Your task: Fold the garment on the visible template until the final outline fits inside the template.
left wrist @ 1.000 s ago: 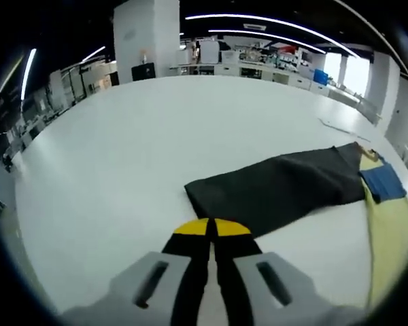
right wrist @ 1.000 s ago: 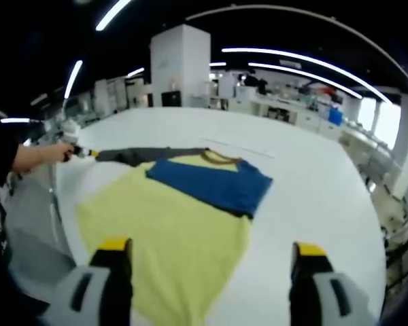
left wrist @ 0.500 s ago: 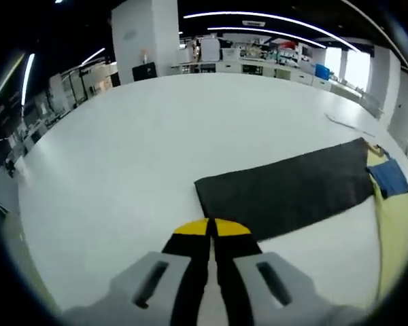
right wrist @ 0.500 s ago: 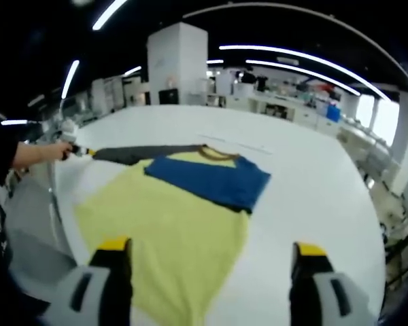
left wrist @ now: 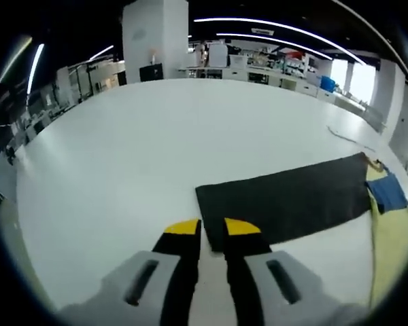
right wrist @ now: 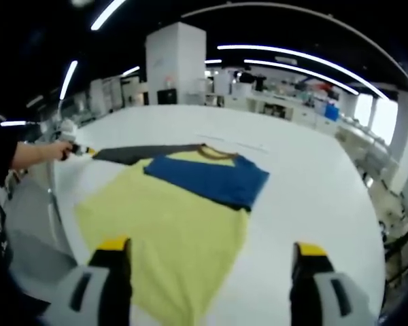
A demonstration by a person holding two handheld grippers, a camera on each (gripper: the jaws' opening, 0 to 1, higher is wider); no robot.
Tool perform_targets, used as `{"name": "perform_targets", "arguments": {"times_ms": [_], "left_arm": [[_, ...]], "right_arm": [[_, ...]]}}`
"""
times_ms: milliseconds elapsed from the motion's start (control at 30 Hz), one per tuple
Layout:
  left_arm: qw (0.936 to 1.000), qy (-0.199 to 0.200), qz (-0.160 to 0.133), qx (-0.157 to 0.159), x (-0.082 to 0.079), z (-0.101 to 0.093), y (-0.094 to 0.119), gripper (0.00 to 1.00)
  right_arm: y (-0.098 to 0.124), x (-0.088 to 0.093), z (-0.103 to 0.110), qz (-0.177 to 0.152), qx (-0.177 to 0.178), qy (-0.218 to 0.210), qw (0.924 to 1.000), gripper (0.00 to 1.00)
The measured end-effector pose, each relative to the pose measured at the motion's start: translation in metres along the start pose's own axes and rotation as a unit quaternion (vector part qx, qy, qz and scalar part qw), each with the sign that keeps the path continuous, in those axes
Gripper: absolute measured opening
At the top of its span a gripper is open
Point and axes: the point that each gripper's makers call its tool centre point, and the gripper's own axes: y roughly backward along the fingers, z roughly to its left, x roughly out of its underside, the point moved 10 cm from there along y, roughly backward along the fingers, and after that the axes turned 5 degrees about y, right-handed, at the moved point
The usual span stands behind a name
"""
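The garment is a yellow shirt [right wrist: 170,231] lying flat on the white table [right wrist: 313,183]. Its blue sleeve [right wrist: 211,178] is folded across the chest, and its dark grey sleeve [right wrist: 132,153] is stretched out to the left. In the left gripper view the dark grey sleeve [left wrist: 285,204] lies flat just ahead of my left gripper [left wrist: 212,227], whose jaws stand a little apart at the cuff end, open. The yellow body [left wrist: 389,238] and blue sleeve [left wrist: 389,193] show at the right. My right gripper [right wrist: 211,248] hovers wide open over the shirt's lower part. The left gripper [right wrist: 73,149] appears at the sleeve's end, held by a hand.
A thin pale strip [left wrist: 343,133] lies on the table beyond the shirt's collar. The table edge [right wrist: 54,204] runs close on the left, with the person's dark sleeve [right wrist: 0,163] beside it. Benches and shelves stand far behind.
My left gripper's jaws were shut and have parted slightly at the end of the dark sleeve, which now lies flatter and straighter. The right gripper has stayed open and hardly moved.
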Motion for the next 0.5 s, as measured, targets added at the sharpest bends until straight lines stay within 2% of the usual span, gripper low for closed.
{"name": "perform_targets", "arguments": {"times_ms": [100,200,233,300,333,367,400,500], "left_arm": [[1.0,-0.001,0.005,-0.002,0.002,-0.001,-0.001,0.18],[0.9995,0.03,0.012,0.003,0.008,-0.003,0.001,0.2],[0.9997,0.021,0.014,-0.003,0.009,-0.004,0.005,0.2],[0.9994,-0.021,0.019,-0.018,0.01,-0.004,0.006,0.2],[0.9989,0.041,0.021,-0.012,0.014,-0.005,0.005,0.2],[0.9978,0.063,0.016,-0.012,0.015,-0.002,0.002,0.2],[0.9975,0.068,0.014,-0.012,0.017,0.0,0.001,0.2],[0.9985,0.045,0.024,-0.016,0.019,-0.003,0.001,0.18]], "right_arm": [[0.0,0.0,0.002,0.002,-0.002,-0.001,1.0,0.99],[-0.001,0.0,0.002,0.002,-0.003,-0.001,1.0,0.99],[-0.001,0.0,0.002,0.001,-0.003,-0.001,1.0,0.99],[-0.001,0.0,0.002,0.001,-0.003,-0.002,1.0,0.99],[-0.001,0.0,0.002,0.001,-0.003,-0.002,1.0,0.99],[-0.001,-0.001,0.003,0.0,-0.004,-0.001,1.0,0.99],[-0.001,0.0,0.002,0.0,-0.005,-0.001,1.0,0.99],[0.001,-0.001,0.002,-0.002,-0.004,0.002,1.0,0.99]]}}
